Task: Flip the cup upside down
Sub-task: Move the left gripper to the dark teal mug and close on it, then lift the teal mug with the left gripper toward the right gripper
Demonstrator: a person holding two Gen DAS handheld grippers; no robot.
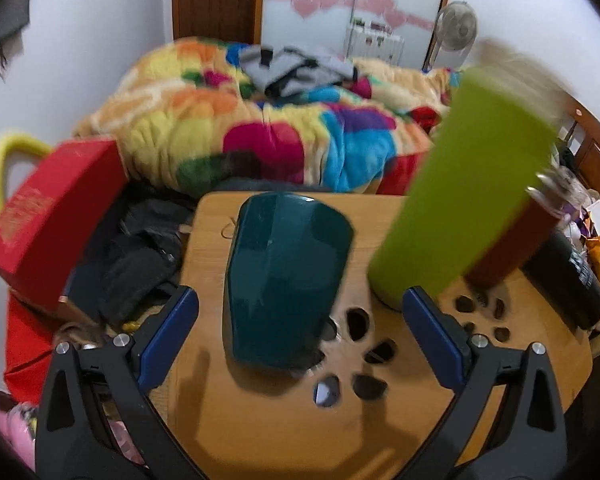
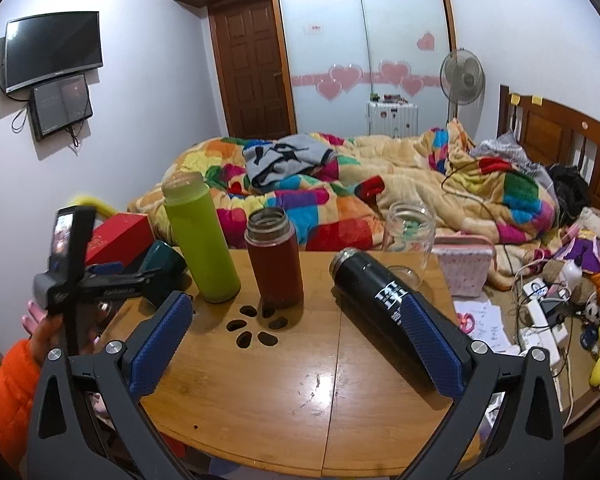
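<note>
Two near, bedward tool-mounted views, sharing the wooden table.

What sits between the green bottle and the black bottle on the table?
The red-brown flask stands upright between the green bottle and the black bottle; the right wrist view shows this. The table's cut-out holes lie just before it.

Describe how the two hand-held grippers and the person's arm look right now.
Each hand-held gripper, left and right, has black angular plastic arms with silver bolts and textured blue finger pads. The right wrist view shows the left unit carrying a small camera screen, gripped by a hand in an orange sleeve.
</note>
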